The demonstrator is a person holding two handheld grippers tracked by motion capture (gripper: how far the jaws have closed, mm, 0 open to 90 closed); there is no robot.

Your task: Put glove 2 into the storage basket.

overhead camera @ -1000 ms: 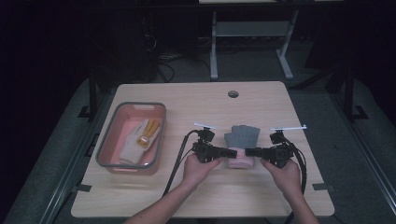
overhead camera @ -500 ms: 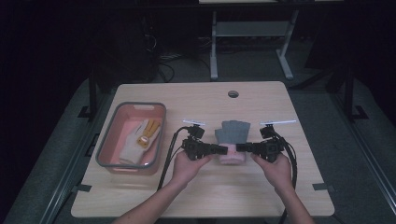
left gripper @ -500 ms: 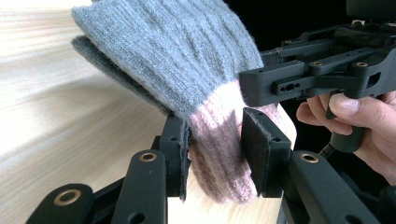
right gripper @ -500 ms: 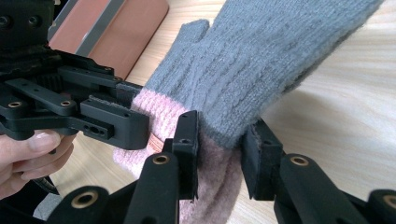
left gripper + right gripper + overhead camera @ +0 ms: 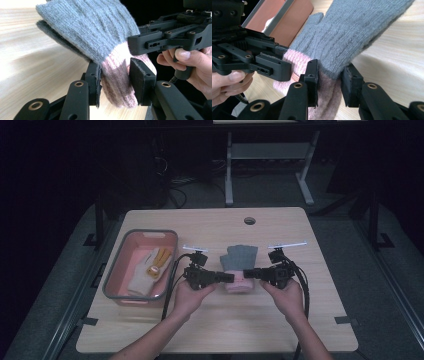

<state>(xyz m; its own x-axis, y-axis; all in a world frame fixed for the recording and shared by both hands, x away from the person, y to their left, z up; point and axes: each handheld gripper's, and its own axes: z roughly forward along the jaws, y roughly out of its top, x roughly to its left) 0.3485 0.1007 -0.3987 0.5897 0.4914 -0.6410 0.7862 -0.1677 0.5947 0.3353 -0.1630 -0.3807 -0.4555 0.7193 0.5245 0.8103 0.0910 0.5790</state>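
Note:
A grey knitted glove (image 5: 239,257) with a pink cuff hangs between my two grippers just above the wooden table (image 5: 210,325). My left gripper (image 5: 229,276) is shut on the cuff's left side. My right gripper (image 5: 249,273) is shut on the right side. In the left gripper view the pads (image 5: 140,80) pinch the pink cuff, the grey glove (image 5: 95,32) rises above them, and the right gripper (image 5: 160,41) grips beside them. In the right gripper view my own right gripper (image 5: 329,75) clamps where pink meets grey on the glove (image 5: 352,32), and the left gripper (image 5: 262,62) bites the cuff at left.
A pink tray (image 5: 116,270) with a grey rim stands at the table's left and holds a white and yellow glove (image 5: 147,270). A round cable hole (image 5: 249,220) lies near the far edge. Cables trail from both grippers toward the front edge.
Both hands have carried the glove to the left and a little up off the table, nearer the tray. Both grips stay as they were.

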